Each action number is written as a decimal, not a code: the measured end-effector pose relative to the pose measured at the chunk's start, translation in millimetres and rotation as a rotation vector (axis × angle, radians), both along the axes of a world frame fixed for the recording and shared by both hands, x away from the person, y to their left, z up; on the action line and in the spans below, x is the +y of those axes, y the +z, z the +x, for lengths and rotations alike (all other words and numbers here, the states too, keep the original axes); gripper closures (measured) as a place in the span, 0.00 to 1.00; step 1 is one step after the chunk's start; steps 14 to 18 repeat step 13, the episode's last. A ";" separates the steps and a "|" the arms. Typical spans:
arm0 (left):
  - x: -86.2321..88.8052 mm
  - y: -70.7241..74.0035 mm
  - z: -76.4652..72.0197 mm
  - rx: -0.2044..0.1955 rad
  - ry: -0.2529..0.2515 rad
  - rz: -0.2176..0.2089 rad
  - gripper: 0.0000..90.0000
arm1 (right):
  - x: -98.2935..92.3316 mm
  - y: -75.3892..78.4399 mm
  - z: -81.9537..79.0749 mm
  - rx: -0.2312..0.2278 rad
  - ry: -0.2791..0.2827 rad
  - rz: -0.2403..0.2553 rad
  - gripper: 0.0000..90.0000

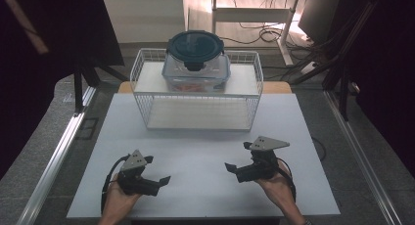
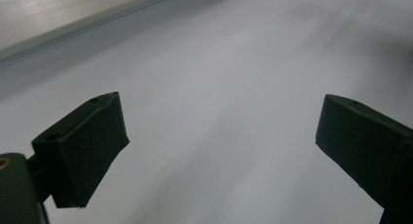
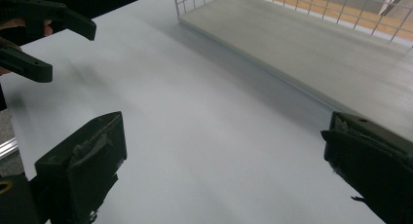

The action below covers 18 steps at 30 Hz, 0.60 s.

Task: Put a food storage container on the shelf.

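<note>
A clear food container (image 1: 196,68) with a dark round clip-on lid (image 1: 195,44) stands on the upper level of a white wire rack (image 1: 139,68) at the back of the white table (image 1: 205,137). Something orange shows through its wall. My left gripper (image 1: 157,169) hovers open over the table's front left, held by a hand. My right gripper (image 1: 238,156) is open at the front right, its jaws pointing left. In the left gripper view the left gripper (image 2: 221,136) is spread wide above bare table. In the right gripper view the right gripper (image 3: 224,151) is also wide apart and holds nothing.
The rack's lower shelf (image 3: 302,39) is a bare pale board, open toward me. The other hand's gripper (image 3: 70,51) shows at the upper left of the right gripper view. Metal rails (image 1: 58,151) run along both sides of the table, and cables and stands lie on the floor behind.
</note>
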<state>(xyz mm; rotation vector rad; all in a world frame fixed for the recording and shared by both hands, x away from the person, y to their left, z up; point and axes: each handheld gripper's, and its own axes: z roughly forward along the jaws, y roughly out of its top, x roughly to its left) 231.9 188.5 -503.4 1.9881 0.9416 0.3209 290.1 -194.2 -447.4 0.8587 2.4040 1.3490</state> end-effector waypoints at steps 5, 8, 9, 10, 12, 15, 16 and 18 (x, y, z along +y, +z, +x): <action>2.0 -10.0 -11.9 0.006 0.007 0.040 0.04 | -5.4 -13.8 -9.0 0.000 -0.004 -0.020 0.02; 2.5 -19.2 -15.9 0.038 0.008 0.079 0.04 | -7.6 -24.9 -13.9 0.013 -0.005 -0.042 0.02; 3.0 -22.1 -16.6 0.051 0.005 0.095 0.04 | -8.0 -29.7 -15.1 0.025 -0.004 -0.053 0.02; 3.2 -24.7 -17.1 0.061 0.006 0.108 0.04 | -8.4 -34.8 -15.9 0.036 -0.002 -0.073 0.02; 4.2 -26.9 -17.7 0.067 0.012 0.123 0.03 | -7.9 -43.9 -16.6 0.055 0.003 -0.124 0.01; 5.2 -26.6 -17.6 0.066 0.014 0.119 0.03 | -7.8 -46.4 -16.7 0.054 0.003 -0.145 0.01; 5.2 -26.6 -17.6 0.066 0.014 0.119 0.03 | -7.8 -46.4 -16.7 0.054 0.003 -0.145 0.01; 5.2 -26.6 -17.6 0.066 0.014 0.119 0.03 | -7.8 -46.4 -16.7 0.054 0.003 -0.145 0.01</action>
